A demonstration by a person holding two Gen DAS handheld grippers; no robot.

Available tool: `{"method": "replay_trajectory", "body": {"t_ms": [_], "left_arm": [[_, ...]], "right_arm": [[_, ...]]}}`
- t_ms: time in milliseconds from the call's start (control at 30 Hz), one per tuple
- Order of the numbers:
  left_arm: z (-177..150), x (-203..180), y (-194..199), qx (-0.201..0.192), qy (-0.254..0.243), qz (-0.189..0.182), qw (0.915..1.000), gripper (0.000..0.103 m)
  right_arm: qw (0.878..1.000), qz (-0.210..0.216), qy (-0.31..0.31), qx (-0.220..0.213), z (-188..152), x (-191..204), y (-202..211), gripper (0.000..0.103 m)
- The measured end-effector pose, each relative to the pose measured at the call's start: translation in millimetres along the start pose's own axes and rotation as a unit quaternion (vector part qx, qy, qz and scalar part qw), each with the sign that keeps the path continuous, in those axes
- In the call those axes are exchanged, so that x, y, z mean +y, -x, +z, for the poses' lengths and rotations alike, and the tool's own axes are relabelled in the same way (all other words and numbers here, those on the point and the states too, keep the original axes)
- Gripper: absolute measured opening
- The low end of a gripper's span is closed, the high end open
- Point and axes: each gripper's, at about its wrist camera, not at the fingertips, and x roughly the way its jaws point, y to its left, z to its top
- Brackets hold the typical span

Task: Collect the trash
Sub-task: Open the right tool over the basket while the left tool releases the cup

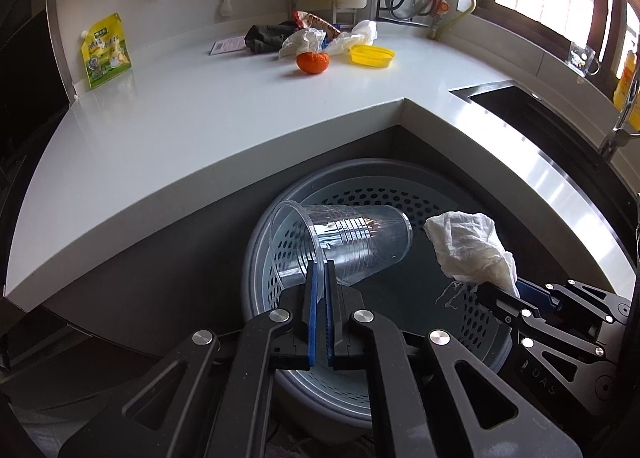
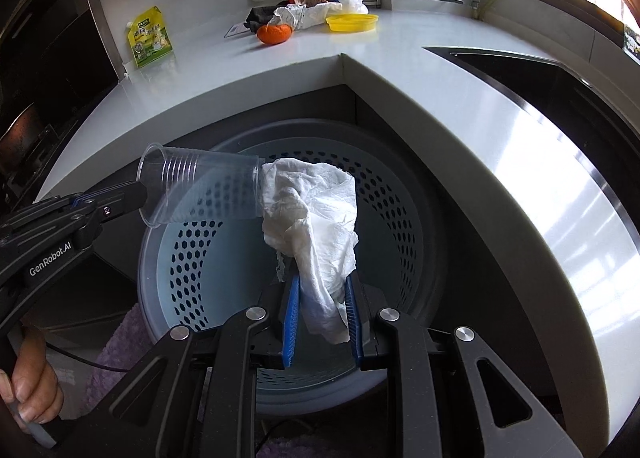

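My left gripper (image 1: 320,270) is shut on the rim of a clear plastic cup (image 1: 352,242), held on its side above a grey perforated bin (image 1: 260,258) on the floor. My right gripper (image 2: 322,286) is shut on a crumpled white tissue (image 2: 312,213), also above the bin (image 2: 400,193). Cup (image 2: 200,185) and tissue almost touch in the right wrist view. In the left wrist view the tissue (image 1: 468,246) hangs right of the cup. More trash lies on the white counter: crumpled wrappers (image 1: 304,39), a dark bag (image 1: 264,37) and an orange (image 1: 313,62).
A yellow dish (image 1: 371,55) sits beside the orange. A green-yellow pouch (image 1: 105,51) leans on the wall at left. A sink (image 1: 540,113) is set in the counter at right. The counter's inner corner (image 1: 404,101) overhangs the bin. A purple mat (image 2: 120,350) lies by the bin.
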Motion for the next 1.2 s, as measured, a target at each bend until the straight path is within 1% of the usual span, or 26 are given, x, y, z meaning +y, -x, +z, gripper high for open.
{"method": "replay_trajectory", "body": {"t_ms": [300,400,433,467,533,667,767,867,933,967,1000,1033,1067,1133,1200], "left_arm": [[-2,-1,-8,0.014,0.000,0.006,0.9999,0.005],[-1,0,-9,0.018,0.003,0.005,0.9998,0.005],[-1,1,-10,0.020,0.003,0.005,0.9998,0.005],[-2,1,-11,0.023,0.003,0.006,0.9997,0.005],[-2,1,-13,0.030,0.002,0.005,0.9995,0.006],[-4,3,-17,0.040,0.006,0.008,0.9992,0.013],[-4,5,-18,0.039,0.010,0.012,0.9991,0.019],[-5,6,-17,0.039,0.010,0.015,0.9991,0.027],[-5,7,-17,0.037,0.011,0.017,0.9991,0.036],[-5,7,-16,0.036,0.011,0.019,0.9991,0.039],[-5,7,-16,0.034,0.011,0.021,0.9991,0.050],[-5,8,-15,0.030,0.013,0.024,0.9992,0.067],[-4,9,-12,0.022,0.015,0.028,0.9993,0.072],[-4,9,-8,0.007,0.014,0.030,0.9994,0.073],[-2,9,-6,0.003,0.009,0.037,0.9993,0.073]], "right_arm": [[1.000,-0.002,-0.002,0.009,0,-1,-10,0.021],[1.000,-0.003,-0.002,0.010,1,-1,-11,0.026],[1.000,-0.004,-0.002,0.009,1,-1,-11,0.031],[1.000,-0.007,-0.001,0.007,2,-1,-11,0.040],[1.000,-0.012,-0.001,-0.003,1,0,-8,0.051],[1.000,-0.015,-0.005,-0.008,1,-4,-5,0.052],[1.000,-0.015,-0.010,-0.006,1,-7,-5,0.052],[1.000,-0.014,-0.014,-0.005,1,-8,-5,0.052],[1.000,-0.014,-0.014,-0.006,1,-8,-5,0.052],[1.000,-0.014,-0.014,-0.007,1,-9,-4,0.052],[1.000,-0.014,-0.014,-0.007,1,-9,-4,0.052],[1.000,-0.013,-0.015,-0.008,1,-10,-3,0.052],[1.000,-0.013,-0.015,-0.008,1,-10,-3,0.052],[1.000,-0.014,-0.016,-0.010,0,-11,-2,0.053],[1.000,-0.015,-0.017,-0.012,1,-12,-1,0.053]]}}
